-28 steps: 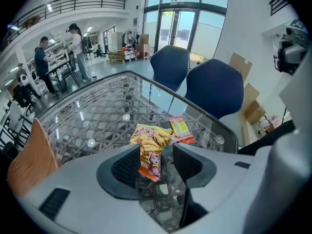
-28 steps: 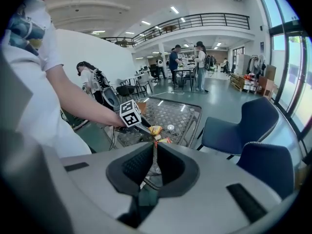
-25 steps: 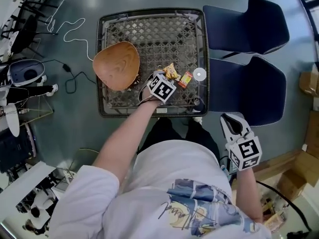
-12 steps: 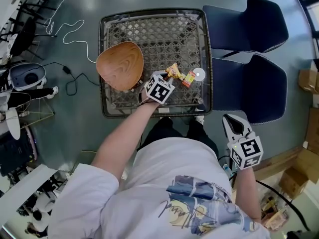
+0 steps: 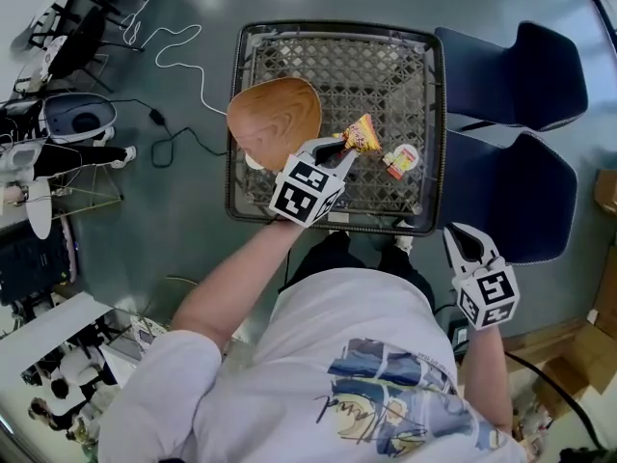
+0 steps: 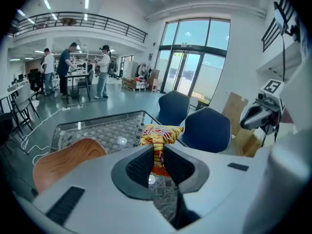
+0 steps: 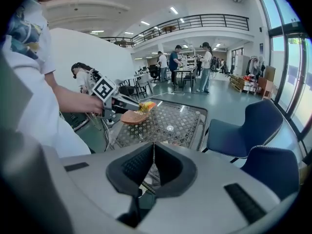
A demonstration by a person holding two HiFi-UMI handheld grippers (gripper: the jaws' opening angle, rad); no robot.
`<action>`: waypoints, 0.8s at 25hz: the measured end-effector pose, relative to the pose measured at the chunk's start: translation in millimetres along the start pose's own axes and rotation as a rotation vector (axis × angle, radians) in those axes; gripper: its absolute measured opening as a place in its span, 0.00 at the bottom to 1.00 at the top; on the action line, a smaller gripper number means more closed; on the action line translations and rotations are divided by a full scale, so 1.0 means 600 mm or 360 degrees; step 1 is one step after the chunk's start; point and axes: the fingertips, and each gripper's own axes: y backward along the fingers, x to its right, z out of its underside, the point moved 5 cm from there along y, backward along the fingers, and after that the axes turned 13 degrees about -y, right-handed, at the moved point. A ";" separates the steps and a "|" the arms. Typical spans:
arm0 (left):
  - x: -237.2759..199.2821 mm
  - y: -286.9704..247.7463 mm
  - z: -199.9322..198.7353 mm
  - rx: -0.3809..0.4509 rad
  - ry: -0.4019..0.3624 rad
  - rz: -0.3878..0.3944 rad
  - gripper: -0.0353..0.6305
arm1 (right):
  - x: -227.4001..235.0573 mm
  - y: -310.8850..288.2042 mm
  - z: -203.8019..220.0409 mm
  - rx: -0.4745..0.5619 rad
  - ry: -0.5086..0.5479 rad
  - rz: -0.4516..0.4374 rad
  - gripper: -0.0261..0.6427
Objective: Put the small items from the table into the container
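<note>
My left gripper (image 5: 342, 150) hangs above the woven table (image 5: 337, 66), just right of the wooden bowl (image 5: 275, 119). Its jaws are closing on a yellow snack packet (image 5: 363, 135), which sits pinched between the pads (image 6: 141, 165) in the left gripper view and is lifted off the table. A small red-and-white item (image 5: 402, 160) lies on the table to the right of it. My right gripper (image 5: 466, 244) is shut with nothing in it, held off the table's near right corner. In the right gripper view, the packet (image 7: 147, 105) hangs over the bowl's (image 7: 130, 117) edge.
Two blue chairs (image 5: 516, 61) (image 5: 511, 201) stand close against the table's right side. A white cable (image 5: 183, 51) and a black one trail on the floor to the left, next to a round grey device (image 5: 77, 119). Cardboard boxes sit at the lower right.
My left gripper closed on the yellow packet on the table and rose with it towards the bowl. The right gripper shifted a little.
</note>
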 end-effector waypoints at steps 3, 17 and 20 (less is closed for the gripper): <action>-0.041 0.040 0.005 0.0020 0.0034 -0.0095 0.16 | -0.008 -0.010 -0.008 -0.0003 0.0018 -0.0021 0.06; -0.228 0.057 0.170 -0.0293 0.0191 -0.0469 0.16 | -0.033 -0.027 -0.015 -0.0026 0.0030 -0.0010 0.06; -0.241 0.032 0.192 -0.0351 0.0200 -0.0458 0.16 | -0.033 -0.029 -0.014 -0.0030 0.0017 0.0009 0.06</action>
